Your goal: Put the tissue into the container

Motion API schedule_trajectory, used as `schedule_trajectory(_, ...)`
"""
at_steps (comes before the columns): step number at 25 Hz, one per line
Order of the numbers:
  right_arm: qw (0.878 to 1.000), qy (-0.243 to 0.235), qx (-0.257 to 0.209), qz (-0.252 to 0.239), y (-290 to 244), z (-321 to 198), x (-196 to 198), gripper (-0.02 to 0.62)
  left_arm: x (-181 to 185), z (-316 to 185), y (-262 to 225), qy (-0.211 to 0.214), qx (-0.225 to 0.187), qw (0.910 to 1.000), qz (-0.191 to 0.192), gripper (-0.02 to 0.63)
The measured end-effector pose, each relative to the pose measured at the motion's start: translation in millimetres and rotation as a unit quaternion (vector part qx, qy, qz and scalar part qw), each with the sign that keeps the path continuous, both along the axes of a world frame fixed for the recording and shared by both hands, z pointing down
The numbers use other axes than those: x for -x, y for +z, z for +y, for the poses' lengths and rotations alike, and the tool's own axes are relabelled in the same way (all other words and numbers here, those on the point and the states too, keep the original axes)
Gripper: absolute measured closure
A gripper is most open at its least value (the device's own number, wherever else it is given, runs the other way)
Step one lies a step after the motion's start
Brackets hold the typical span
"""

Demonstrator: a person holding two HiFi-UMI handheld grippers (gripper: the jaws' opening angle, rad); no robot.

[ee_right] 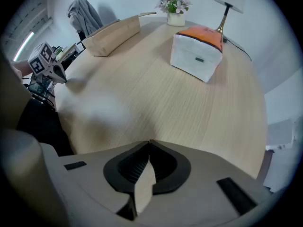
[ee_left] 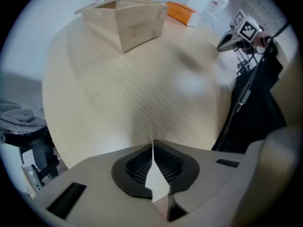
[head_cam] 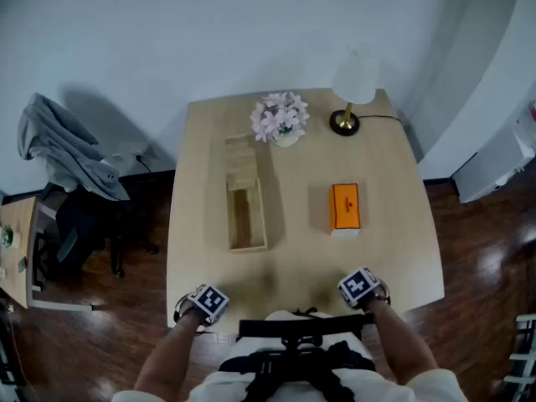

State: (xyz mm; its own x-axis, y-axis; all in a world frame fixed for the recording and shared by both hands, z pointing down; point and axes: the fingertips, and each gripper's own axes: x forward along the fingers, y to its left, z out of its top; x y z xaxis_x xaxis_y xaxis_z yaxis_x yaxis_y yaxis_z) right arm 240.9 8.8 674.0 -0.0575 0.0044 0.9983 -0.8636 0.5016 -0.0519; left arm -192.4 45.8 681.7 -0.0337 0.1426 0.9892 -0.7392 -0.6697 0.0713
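Note:
An orange-topped white tissue pack [head_cam: 344, 207] lies on the right half of the light wooden table [head_cam: 301, 258]; it shows as the tissue pack [ee_right: 198, 51] ahead in the right gripper view. A long open wooden container [head_cam: 245, 193] stands left of centre, also the container [ee_left: 125, 20] far ahead in the left gripper view. My left gripper [head_cam: 206, 301] rests at the table's near left edge, jaws shut with nothing between them [ee_left: 152, 148]. My right gripper [head_cam: 362, 287] sits at the near right edge, likewise shut and empty [ee_right: 148, 145].
A pot of pale flowers [head_cam: 280, 119] and a table lamp [head_cam: 350, 90] with its cord stand at the table's far side. A chair with grey clothing draped on it [head_cam: 67, 153] is to the left. Dark wooden floor [head_cam: 477, 249] surrounds the table.

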Motion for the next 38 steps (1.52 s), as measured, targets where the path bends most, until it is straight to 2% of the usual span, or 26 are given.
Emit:
schedule_trajectory(4, 0.999, 0.0, -0.034, -0.002, 1, 3, 1, 0.588, -7, 5, 5, -0.048, -0.073, 0.996, 0.02, 0.598)
schedule_trajectory(6, 0.999, 0.011, -0.037, -0.005, 2, 9, -1, 0.586, -8, 1, 6, -0.091, -0.132, 0.9865, 0.033, 0.598)
schedule_trajectory(8, 0.998, 0.046, -0.036, -0.013, 0, 15, -7, 0.586, -10, -5, 3, -0.166, -0.179, 0.9675, 0.066, 0.597)
schedule_trajectory(9, 0.996, 0.068, -0.048, -0.028, -3, 12, -8, 0.586, -15, -7, -1, -0.21, -0.191, 0.9537, 0.099, 0.599)
schedule_trajectory(11, 0.986, 0.107, -0.1, -0.073, -11, -7, -5, 0.586, -34, -13, -16, -0.287, -0.202, 0.9176, 0.186, 0.606)
schedule_trajectory(12, 0.981, 0.125, -0.123, -0.085, -16, -16, -8, 0.586, -45, -18, -28, -0.307, -0.213, 0.9002, 0.223, 0.606)
schedule_trajectory(13, 0.976, 0.14, -0.141, -0.09, -21, -25, -12, 0.586, -54, -25, -40, -0.314, -0.23, 0.8873, 0.247, 0.606)
schedule_trajectory(14, 0.972, 0.152, -0.156, -0.089, -26, -33, -17, 0.586, -60, -33, -51, -0.312, -0.25, 0.879, 0.26, 0.606)
schedule_trajectory(17, 0.962, 0.18, -0.186, -0.091, -42, -58, -29, 0.581, -75, -57, -79, -0.302, -0.298, 0.8621, 0.276, 0.606)
schedule_trajectory(18, 0.958, 0.19, -0.193, -0.096, -48, -66, -31, 0.54, -81, -63, -87, -0.3, -0.304, 0.858, 0.285, 0.606)
schedule_trajectory(21, 0.947, 0.214, -0.215, -0.109, -63, -86, -38, 0.438, -100, -76, -107, -0.291, -0.307, 0.8521, 0.308, 0.606)
schedule_trajectory(26, 0.935, 0.214, -0.254, -0.125, -90, -123, -41, 0.292, -119, -81, -134, -0.27, -0.32, 0.847, 0.327, 0.606)
schedule_trajectory(30, 0.924, 0.224, -0.272, -0.146, -108, -159, -37, 0.244, -133, -80, -147, -0.261, -0.311, 0.8418, 0.356, 0.586)
schedule_trajectory(33, 0.922, 0.228, -0.267, -0.161, -110, -186, -30, 0.196, -140, -81, -149, -0.254, -0.302, 0.8442, 0.363, 0.476)
schedule_trajectory(35, 0.925, 0.225, -0.263, -0.158, -108, -204, -28, 0.156, -144, -81, -149, -0.248, -0.301, 0.8451, 0.366, 0.449)
schedule_trajectory(38, 0.93, 0.224, -0.252, -0.148, -102, -228, -24, 0.132, -147, -79, -150, -0.245, -0.3, 0.8445, 0.37, 0.437)
